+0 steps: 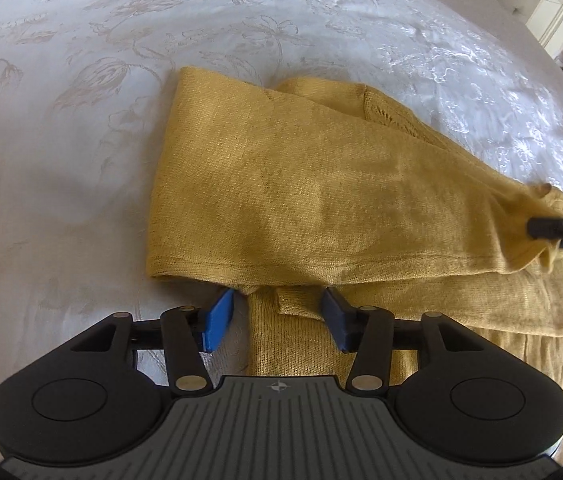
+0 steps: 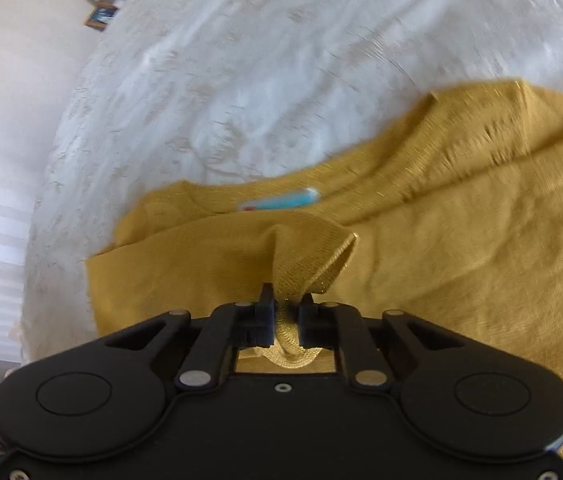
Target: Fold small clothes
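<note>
Sweater (image 1: 321, 184), mustard knit, lay folded on the bedspread (image 1: 81, 120) just ahead of both grippers. Left gripper (image 1: 277, 312) stood parted, its blue pads (image 1: 217, 320) either side of a knit strip without pressing it. Right gripper (image 2: 286, 312) was clamped on a bunched fold of the sweater, with a blue label (image 2: 281, 200) lying beyond its fingertips.

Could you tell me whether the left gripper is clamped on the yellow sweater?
No, the left gripper stands open, its pads either side of the sweater.
</note>
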Action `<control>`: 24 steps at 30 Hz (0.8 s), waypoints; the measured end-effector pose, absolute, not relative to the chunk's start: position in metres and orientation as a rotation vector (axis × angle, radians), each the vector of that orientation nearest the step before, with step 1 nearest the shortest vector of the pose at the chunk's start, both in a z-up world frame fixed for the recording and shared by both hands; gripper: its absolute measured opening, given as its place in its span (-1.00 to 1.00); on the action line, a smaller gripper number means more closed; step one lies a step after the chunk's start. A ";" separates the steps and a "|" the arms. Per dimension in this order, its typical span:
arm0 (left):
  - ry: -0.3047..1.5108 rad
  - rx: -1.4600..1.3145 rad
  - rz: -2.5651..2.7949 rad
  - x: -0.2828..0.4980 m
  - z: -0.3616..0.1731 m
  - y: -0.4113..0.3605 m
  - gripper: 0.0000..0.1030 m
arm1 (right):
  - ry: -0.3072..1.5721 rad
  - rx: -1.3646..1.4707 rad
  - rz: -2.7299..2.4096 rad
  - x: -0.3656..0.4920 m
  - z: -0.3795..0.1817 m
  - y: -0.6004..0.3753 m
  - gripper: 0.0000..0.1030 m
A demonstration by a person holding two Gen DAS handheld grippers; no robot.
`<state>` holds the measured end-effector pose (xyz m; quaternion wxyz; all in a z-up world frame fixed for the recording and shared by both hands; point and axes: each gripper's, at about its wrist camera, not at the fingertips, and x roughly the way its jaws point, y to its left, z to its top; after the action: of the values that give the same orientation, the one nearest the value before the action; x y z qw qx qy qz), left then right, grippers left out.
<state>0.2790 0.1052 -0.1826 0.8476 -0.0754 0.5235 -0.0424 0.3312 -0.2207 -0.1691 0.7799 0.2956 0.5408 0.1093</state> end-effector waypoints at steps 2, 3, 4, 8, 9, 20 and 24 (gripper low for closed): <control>1.102 -0.162 -0.095 0.279 -0.183 0.107 -0.06 | 1.099 0.617 0.272 0.326 -0.143 -0.219 -0.68; 1.101 -0.164 -0.098 0.279 -0.183 0.107 -0.06 | 1.064 0.620 0.287 0.321 -0.129 -0.221 -0.68; 1.100 -0.165 -0.101 0.279 -0.183 0.108 -0.06 | 1.020 0.620 0.298 0.315 -0.112 -0.225 -0.70; 1.096 -0.168 -0.103 0.278 -0.184 0.109 -0.05 | 0.952 0.560 0.237 0.290 -0.076 -0.252 -0.71; 1.094 -0.166 -0.102 0.278 -0.184 0.108 -0.05 | 0.963 0.536 0.195 0.285 -0.078 -0.262 -0.71; 1.108 -0.138 -0.114 0.281 -0.183 0.106 -0.03 | 1.095 0.431 0.009 0.278 -0.131 -0.297 -0.71; 1.115 -0.089 -0.141 0.282 -0.182 0.104 -0.01 | 1.018 0.394 -0.020 0.266 -0.108 -0.299 -0.72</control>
<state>0.2816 0.1044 -0.1824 0.8453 -0.0420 0.5285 -0.0666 0.2657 -0.2989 -0.1078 0.8546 0.1873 0.4843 -0.0094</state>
